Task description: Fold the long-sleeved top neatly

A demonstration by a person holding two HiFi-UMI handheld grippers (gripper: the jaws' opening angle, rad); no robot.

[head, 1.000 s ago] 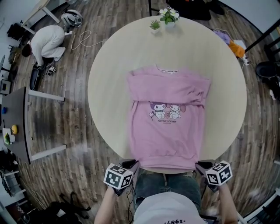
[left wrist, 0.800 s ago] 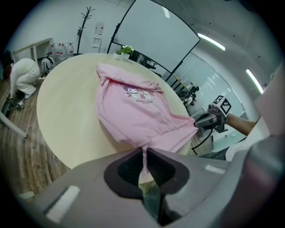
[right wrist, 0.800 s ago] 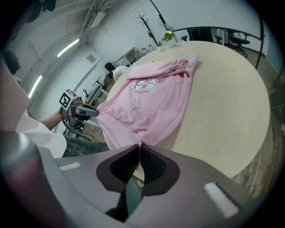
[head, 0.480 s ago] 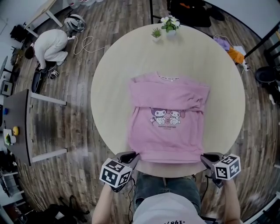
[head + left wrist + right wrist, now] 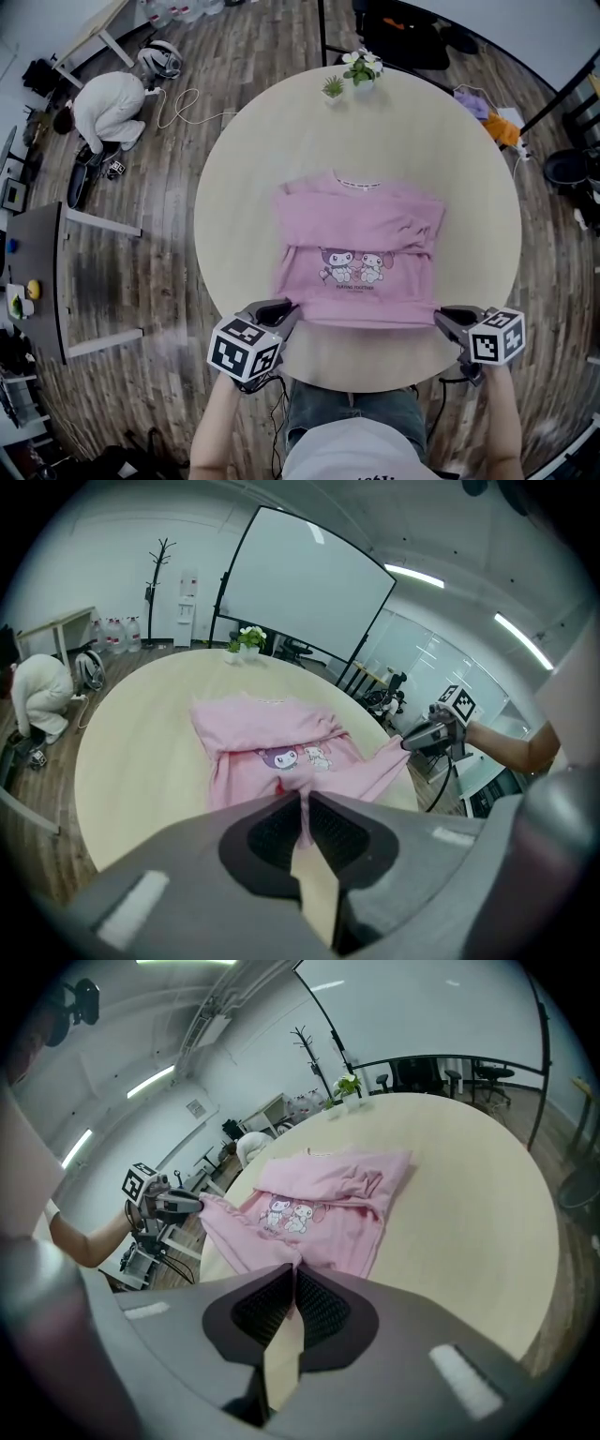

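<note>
A pink long-sleeved top [image 5: 361, 253] with two cartoon figures on the chest lies front up on the round beige table [image 5: 244, 169], sleeves folded in across it. Its bottom hem is lifted off the table toward me. My left gripper [image 5: 287, 311] is shut on the hem's left corner, and my right gripper [image 5: 444, 317] is shut on the right corner. In the left gripper view the pink top [image 5: 272, 752] runs into the closed jaws, and the right gripper [image 5: 427, 735] shows across the hem. The right gripper view shows the top [image 5: 323, 1204] pinched likewise, with the left gripper [image 5: 173, 1206] beyond.
Two small potted plants [image 5: 352, 73] stand at the table's far edge. A person in white [image 5: 108, 108] crouches on the wooden floor at far left, beside a grey desk [image 5: 37, 272]. Chairs and bags sit beyond the table at right.
Both grippers have carried the bottom hem up and forward over the table, away from the near edge. The lower part of the top has shortened toward the chest print.
</note>
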